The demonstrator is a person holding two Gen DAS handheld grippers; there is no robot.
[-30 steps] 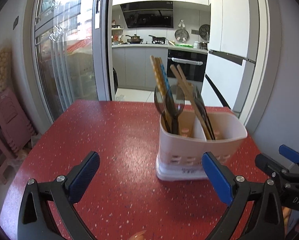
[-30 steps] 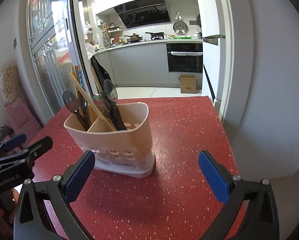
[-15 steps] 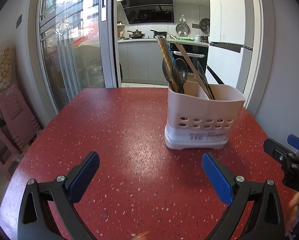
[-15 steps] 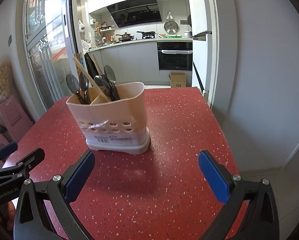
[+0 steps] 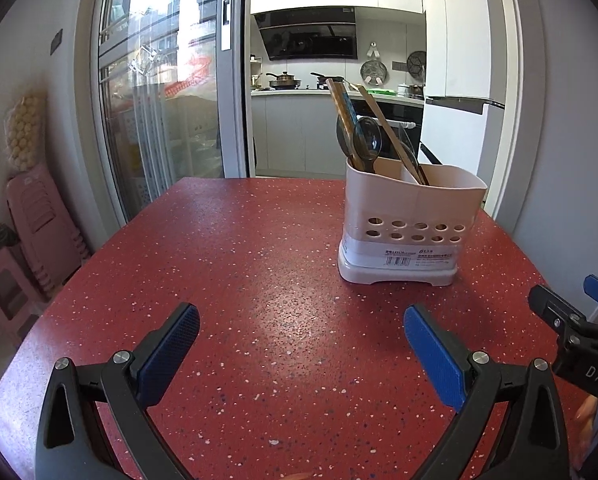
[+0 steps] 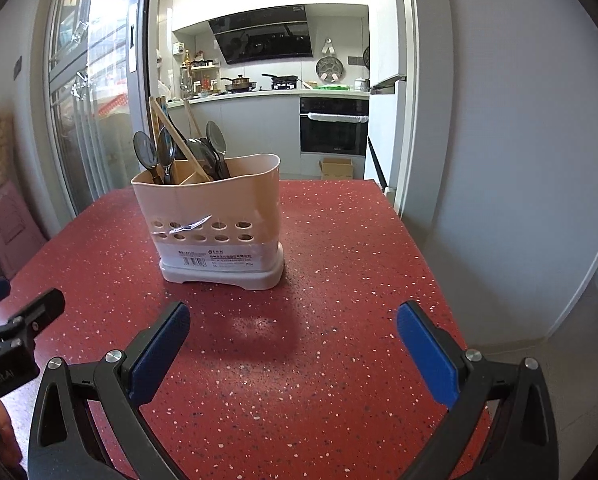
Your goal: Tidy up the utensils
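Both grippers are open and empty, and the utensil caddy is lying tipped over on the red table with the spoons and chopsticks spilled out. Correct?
Not quite. The utensil caddy stands upright on the red table, with the spoons and chopsticks inside it, as the right wrist view shows. The left gripper and right gripper are indeed open and empty.

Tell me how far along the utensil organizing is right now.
It looks essentially done: spoons and chopsticks stand sorted in the pink utensil holder, and no loose utensils show on the red table. Nothing is in hand: the left gripper and right gripper are both open and empty, short of the holder. Nothing visible remains.
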